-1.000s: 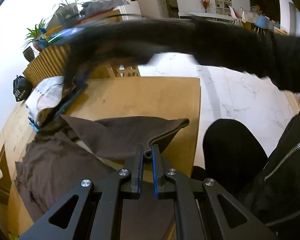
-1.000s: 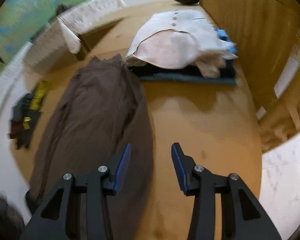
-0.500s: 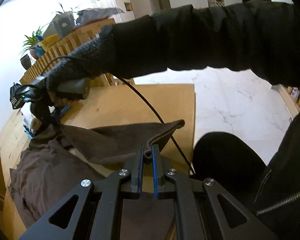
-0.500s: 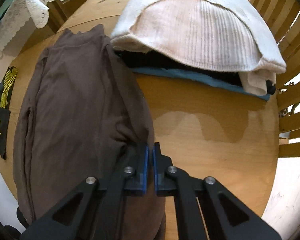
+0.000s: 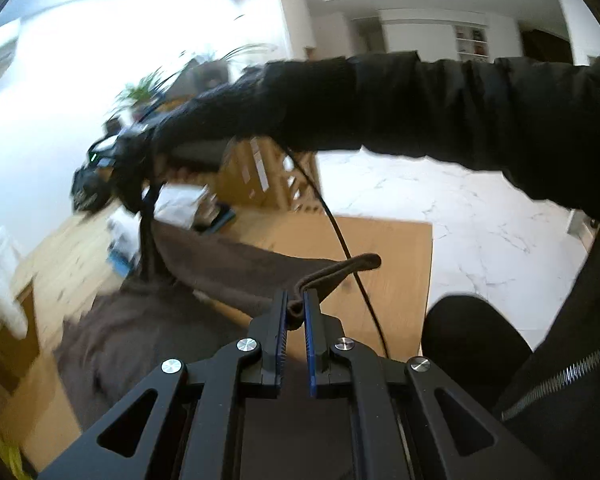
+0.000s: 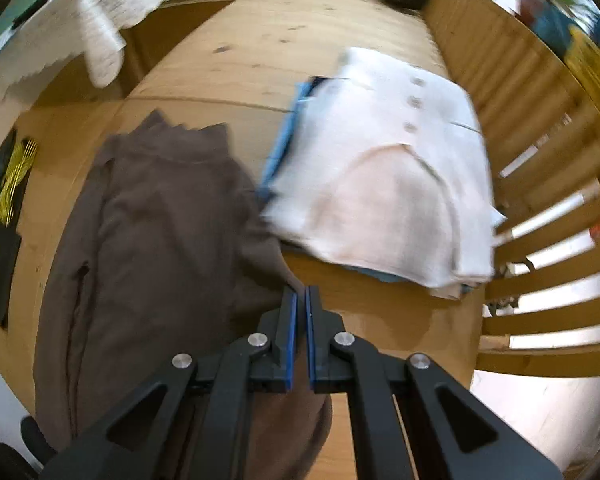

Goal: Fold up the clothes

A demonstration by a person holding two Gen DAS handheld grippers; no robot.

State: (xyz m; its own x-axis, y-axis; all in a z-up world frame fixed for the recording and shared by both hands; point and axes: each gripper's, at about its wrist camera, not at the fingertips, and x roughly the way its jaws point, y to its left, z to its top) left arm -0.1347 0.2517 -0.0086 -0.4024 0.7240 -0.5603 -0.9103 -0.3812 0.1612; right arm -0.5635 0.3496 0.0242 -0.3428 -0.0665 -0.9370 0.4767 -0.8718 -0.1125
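My left hand-held gripper pinches a hem of the brown garment; my right hand-held gripper is clamped on its edge beside the white folded stack; the garment lies on the worktop, partly lifted.

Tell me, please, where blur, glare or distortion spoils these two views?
Left wrist view: the window wall at upper left is blown out white, the sleeve and far tool are motion-smeared, while the left tool gripping the brown garment stays sharp. Right wrist view: the white sweater pile is smeared, the slatted wooden rail bends with fisheye distortion.
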